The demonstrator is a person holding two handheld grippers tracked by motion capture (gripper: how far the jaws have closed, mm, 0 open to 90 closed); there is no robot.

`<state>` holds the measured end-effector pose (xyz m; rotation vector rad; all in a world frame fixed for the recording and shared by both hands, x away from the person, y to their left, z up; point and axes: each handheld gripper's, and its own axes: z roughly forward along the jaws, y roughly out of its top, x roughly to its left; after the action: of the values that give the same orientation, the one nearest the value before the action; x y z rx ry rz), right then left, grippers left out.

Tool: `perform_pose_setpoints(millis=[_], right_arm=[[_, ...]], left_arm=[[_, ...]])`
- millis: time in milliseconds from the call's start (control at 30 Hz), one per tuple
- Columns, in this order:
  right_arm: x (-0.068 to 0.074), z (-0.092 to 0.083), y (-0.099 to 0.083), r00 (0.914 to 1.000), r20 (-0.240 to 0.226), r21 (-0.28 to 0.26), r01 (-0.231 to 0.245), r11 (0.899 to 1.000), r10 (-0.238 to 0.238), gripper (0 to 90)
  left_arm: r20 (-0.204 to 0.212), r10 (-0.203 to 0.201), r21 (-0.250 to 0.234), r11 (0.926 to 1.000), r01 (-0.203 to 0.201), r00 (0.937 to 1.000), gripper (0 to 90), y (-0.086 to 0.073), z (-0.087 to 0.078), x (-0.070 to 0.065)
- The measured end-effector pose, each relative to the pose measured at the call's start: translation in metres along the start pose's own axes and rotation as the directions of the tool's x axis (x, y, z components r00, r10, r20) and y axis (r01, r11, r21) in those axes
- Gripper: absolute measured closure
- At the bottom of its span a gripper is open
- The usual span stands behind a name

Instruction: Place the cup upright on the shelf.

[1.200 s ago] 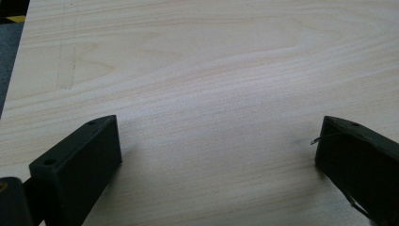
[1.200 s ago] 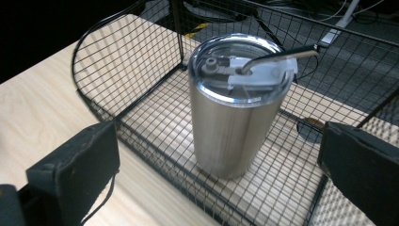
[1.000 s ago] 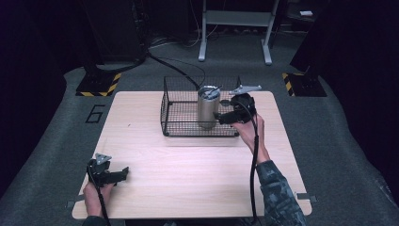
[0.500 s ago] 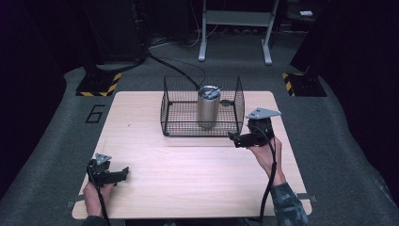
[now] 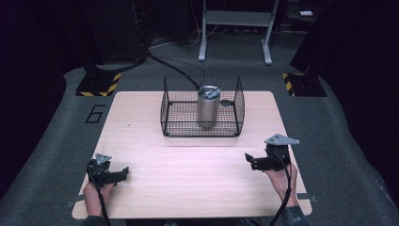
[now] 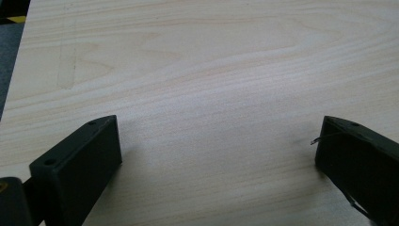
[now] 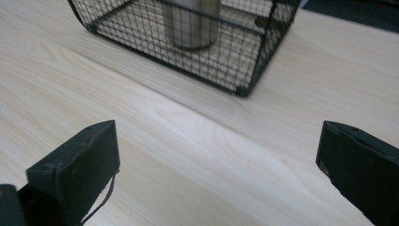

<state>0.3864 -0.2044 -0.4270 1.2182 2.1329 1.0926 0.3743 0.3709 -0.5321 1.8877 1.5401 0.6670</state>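
Steel tumbler (image 5: 207, 107) upright in wire basket (image 5: 202, 128); left gripper (image 5: 123, 172) and right gripper (image 5: 248, 159) jaws spread, empty; park both flat on table (image 5: 197, 179)

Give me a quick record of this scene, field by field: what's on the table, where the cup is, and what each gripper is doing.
surface: wooden table
container: black wire basket, far centre of table
in basket: metal tumbler, upright
left gripper: open, holds nothing, low over near left corner
right gripper: open, holds nothing, near right side, apart from basket
floor mark: number 6, left of table
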Motion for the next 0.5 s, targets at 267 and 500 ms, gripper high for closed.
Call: perform_pose_setpoints(millis=[267, 500], right_arm=[[-0.015, 0.007, -0.052, 0.9958, 0.067, 0.059, -0.067, 0.996, 0.063, 0.0], [-0.026, 0.01, -0.084, 0.9905, 0.103, 0.097, -0.101, 0.99, 0.091, 0.0]], left_arm=[[0.0, 0.0, 0.0, 1.0, 0.0, 1.0, 0.8, 0.0, 0.0, 0.0], [0.0, 0.0, -0.001, 1.0, 0.0, 1.0, 0.7, 0.0, 0.0, 0.0]])
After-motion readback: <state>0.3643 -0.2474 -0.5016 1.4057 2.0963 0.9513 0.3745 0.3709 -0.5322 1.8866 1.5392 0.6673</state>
